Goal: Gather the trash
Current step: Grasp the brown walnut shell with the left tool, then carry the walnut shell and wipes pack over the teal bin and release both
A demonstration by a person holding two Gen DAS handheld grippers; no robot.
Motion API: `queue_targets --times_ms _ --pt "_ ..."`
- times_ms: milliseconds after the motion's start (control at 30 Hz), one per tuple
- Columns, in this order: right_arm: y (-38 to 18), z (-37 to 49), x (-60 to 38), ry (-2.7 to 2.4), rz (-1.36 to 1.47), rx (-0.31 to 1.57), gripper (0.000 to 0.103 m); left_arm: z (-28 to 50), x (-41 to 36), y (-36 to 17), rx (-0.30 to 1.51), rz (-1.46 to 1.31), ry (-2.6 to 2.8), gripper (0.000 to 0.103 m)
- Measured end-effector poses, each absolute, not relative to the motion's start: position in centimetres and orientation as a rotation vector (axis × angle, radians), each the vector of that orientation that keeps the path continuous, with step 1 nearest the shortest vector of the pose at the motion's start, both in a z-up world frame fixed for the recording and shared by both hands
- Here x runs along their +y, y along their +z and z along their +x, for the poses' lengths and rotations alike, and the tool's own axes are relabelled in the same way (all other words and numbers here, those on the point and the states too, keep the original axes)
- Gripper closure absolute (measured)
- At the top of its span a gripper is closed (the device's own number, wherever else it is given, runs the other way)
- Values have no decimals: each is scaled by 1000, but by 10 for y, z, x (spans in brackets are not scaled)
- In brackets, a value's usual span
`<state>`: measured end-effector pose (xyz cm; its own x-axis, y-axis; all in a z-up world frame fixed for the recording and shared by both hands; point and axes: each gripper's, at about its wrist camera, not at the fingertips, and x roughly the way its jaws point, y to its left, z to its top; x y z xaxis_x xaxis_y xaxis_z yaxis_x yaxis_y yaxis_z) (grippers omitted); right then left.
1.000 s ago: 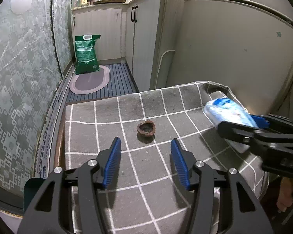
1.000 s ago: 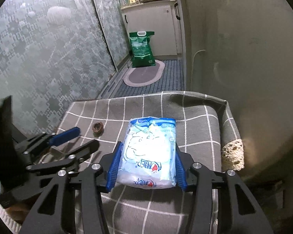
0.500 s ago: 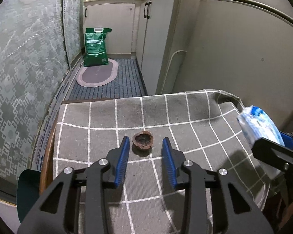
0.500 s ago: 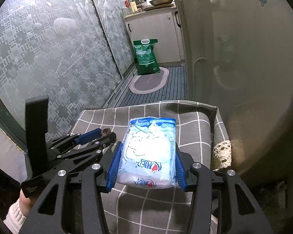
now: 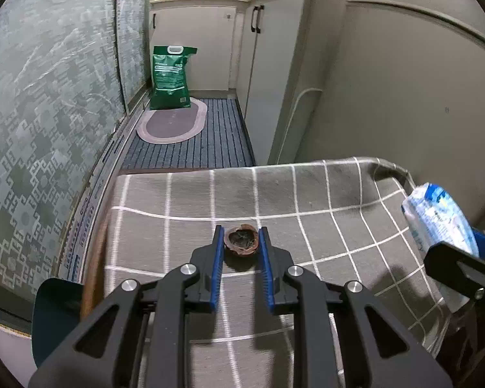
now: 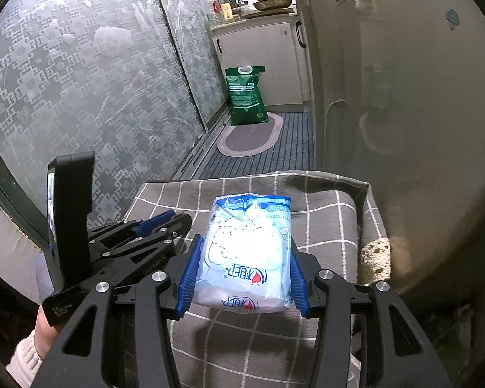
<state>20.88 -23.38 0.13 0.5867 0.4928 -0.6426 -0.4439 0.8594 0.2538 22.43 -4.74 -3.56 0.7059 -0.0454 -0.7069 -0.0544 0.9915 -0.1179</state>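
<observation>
Your left gripper (image 5: 241, 237) brackets the shell (image 5: 241, 240), a brown half nutshell lying hollow side up on the checked cloth (image 5: 307, 194) near the middle of the surface; its jaws are closing, one blue pad at each side of the rim, and whether they press yet cannot be told. Your right gripper (image 6: 242, 274) has its jaws clamped on the packet (image 6: 247, 252), a blue-and-white soft plastic pack held by its long sides above the cloth's right part. The shell is probably light, stiff and brittle: take it across its widest span, low on the wall, and close gently, since a hard squeeze may crack it or pop it out from between the pads. The packet is likely light and yielding, with slippery film; a mid-body hold such as this one should serve. A sponge-like lump (image 6: 375, 255) sits at the cloth's right edge, apart from both grippers.
</observation>
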Motion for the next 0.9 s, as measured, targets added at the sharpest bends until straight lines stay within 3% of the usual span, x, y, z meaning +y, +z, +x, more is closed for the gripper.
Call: queue_targets --times_ms 467,900 --pt "8 205 -186 611 32 774 54 194 18 -9 673 -208 74 81" --pt "20 196 -134 692 10 757 54 164 86 -23 714 -197 160 81"
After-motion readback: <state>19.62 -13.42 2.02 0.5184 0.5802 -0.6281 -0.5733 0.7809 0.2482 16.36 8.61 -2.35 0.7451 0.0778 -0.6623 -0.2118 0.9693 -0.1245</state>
